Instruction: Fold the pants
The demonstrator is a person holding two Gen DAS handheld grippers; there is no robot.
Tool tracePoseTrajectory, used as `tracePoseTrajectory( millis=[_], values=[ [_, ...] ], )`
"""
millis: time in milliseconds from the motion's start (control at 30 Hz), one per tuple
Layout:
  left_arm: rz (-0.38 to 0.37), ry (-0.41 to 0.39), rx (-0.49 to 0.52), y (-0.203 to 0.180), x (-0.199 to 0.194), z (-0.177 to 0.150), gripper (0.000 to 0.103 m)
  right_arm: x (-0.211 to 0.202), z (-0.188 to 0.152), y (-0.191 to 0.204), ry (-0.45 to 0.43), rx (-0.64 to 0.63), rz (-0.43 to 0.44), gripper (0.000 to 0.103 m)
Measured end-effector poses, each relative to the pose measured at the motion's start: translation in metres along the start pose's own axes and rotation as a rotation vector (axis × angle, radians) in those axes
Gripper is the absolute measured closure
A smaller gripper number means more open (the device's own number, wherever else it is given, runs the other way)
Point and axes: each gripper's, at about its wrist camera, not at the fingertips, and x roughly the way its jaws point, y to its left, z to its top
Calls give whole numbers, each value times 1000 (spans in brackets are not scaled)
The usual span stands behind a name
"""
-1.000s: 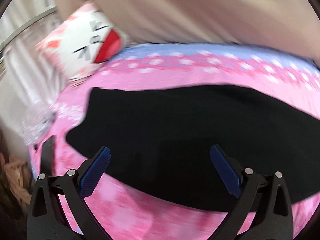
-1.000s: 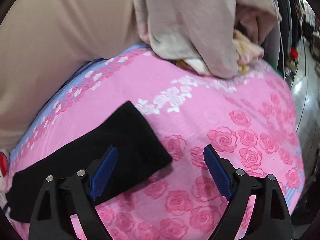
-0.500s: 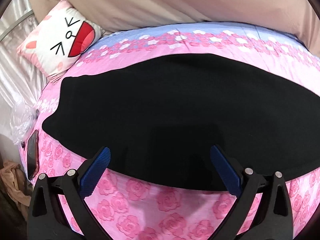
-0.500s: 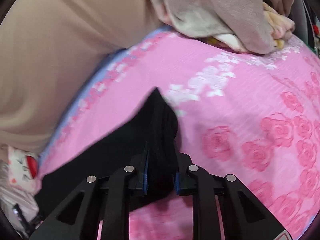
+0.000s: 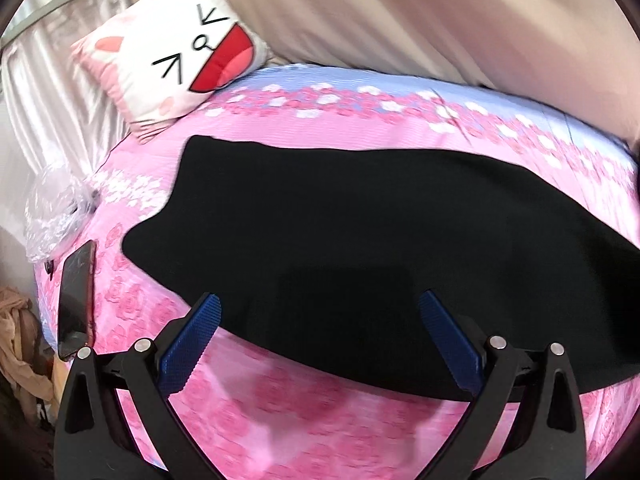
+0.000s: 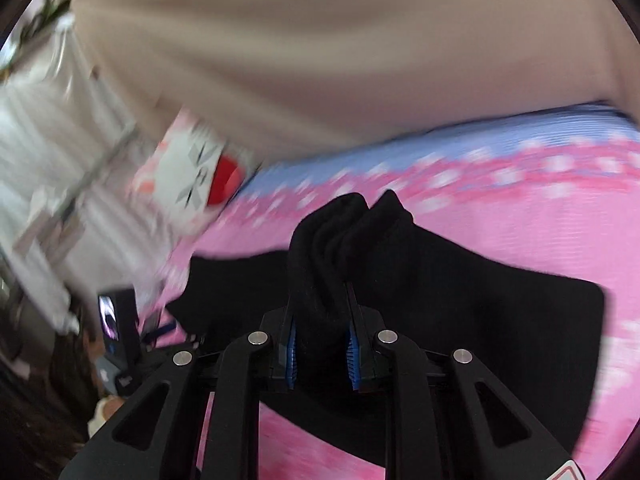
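Black pants [image 5: 360,240] lie flat across a pink rose-print bed sheet [image 5: 280,420]. My left gripper [image 5: 320,320] is open and empty, hovering over the near edge of the pants. In the right wrist view my right gripper [image 6: 321,344] is shut on a bunched end of the pants [image 6: 340,240], lifted above the rest of the pants [image 6: 500,320] lying on the sheet [image 6: 520,216].
A white cartoon-face pillow [image 5: 172,56] lies at the bed's far left, also blurred in the right wrist view [image 6: 192,176]. A phone [image 5: 74,296] and crinkled clear plastic [image 5: 52,208] lie at the left edge. A beige curtain [image 5: 400,12] hangs behind the bed.
My right gripper closed on the pants' end, lifted it and swung left over the garment. My left gripper stayed open and shifted a little above the pants.
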Motion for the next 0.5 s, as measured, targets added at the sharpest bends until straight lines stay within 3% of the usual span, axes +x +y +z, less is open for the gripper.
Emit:
tracePoseTrajectory(
  millis=[67,167,200,267,333,367,433,467,500],
  values=[
    [-2,-1,-20,12,2,1,5,52,-14,18,98,-30,12,85],
    [-8,4,-50,32,7,0,5,104,-44,36,217,-93,-56,76],
    [-8,8,-56,38,9,0,5,100,-47,42,188,-111,-78,71],
    [-9,11,-55,45,11,-2,5,78,-45,52,161,-107,-30,55],
    [-8,7,-50,51,13,-4,5,40,-38,54,58,-106,-12,55],
    [-10,5,-49,52,13,-4,5,18,-32,54,3,-110,-41,55],
    [-17,4,-53,56,16,-5,5,2,-23,43,-25,-87,-122,67],
    [-19,9,-57,56,18,-4,5,3,-19,38,-19,-76,-142,82],
    [-24,17,-63,55,21,-4,5,8,-15,30,1,-57,-163,89]
  ],
)
